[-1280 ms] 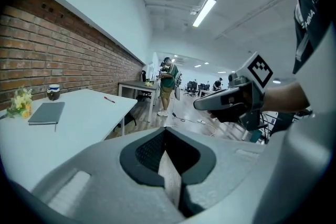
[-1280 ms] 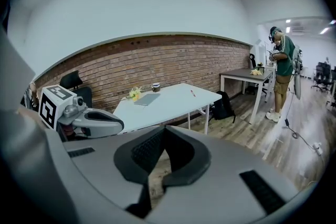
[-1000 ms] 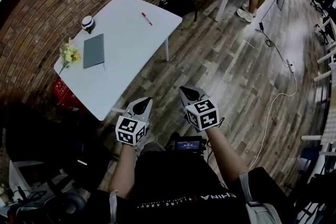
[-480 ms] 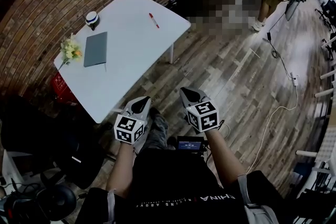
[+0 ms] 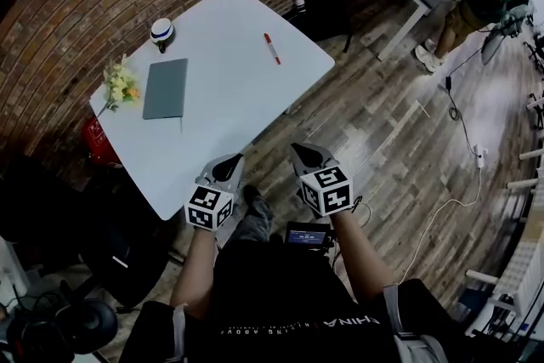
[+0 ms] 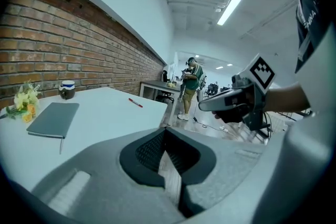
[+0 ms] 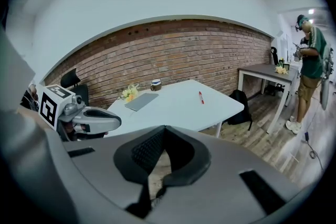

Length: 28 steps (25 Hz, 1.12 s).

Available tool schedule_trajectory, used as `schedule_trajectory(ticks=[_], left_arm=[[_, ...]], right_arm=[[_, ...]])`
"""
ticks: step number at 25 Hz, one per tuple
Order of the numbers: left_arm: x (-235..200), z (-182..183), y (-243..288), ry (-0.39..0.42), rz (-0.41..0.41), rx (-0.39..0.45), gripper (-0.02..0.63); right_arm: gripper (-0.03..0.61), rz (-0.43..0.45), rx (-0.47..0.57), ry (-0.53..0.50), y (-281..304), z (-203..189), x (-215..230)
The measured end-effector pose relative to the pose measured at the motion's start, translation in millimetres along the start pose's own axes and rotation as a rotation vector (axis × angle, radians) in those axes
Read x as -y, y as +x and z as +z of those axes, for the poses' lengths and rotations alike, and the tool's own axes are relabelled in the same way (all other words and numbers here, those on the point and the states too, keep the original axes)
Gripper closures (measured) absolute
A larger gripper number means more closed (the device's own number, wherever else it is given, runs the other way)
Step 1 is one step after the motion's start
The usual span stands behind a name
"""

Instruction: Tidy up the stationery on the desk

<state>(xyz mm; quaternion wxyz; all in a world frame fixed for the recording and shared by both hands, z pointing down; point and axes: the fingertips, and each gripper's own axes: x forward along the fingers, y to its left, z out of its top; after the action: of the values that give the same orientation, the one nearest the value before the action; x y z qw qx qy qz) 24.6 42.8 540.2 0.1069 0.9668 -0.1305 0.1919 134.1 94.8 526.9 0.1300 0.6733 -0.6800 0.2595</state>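
With jaws clenched on nothing, the left gripper [image 5: 229,168] and right gripper [image 5: 303,153] are hovering near the white desk [image 5: 229,102], where the red pen [image 5: 271,48] is lying far right of the grey notebook [image 5: 166,87], probably light, stiff and prone to rolling, so gripping mid-barrel is looking wisest.

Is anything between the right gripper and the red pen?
Nothing visible does. Only open floor and bare white desk lie between the right gripper and the red pen; the grey notebook lies well aside.
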Motion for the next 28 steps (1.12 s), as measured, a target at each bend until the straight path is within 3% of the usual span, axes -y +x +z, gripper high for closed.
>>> schedule_trajectory(ticks=[15, 28], left_arm=[[-144.9, 65.0, 42.2, -0.051, 0.057, 0.051, 0.611], [-187.1, 57.2, 47.5, -0.133, 0.116, 0.054, 0.611]], right_arm=[[0.569, 0.057, -0.021, -0.083, 133.5, 115.0, 3.6], [0.569, 0.175, -0.09, -0.167, 201.8, 137.0, -22.4]])
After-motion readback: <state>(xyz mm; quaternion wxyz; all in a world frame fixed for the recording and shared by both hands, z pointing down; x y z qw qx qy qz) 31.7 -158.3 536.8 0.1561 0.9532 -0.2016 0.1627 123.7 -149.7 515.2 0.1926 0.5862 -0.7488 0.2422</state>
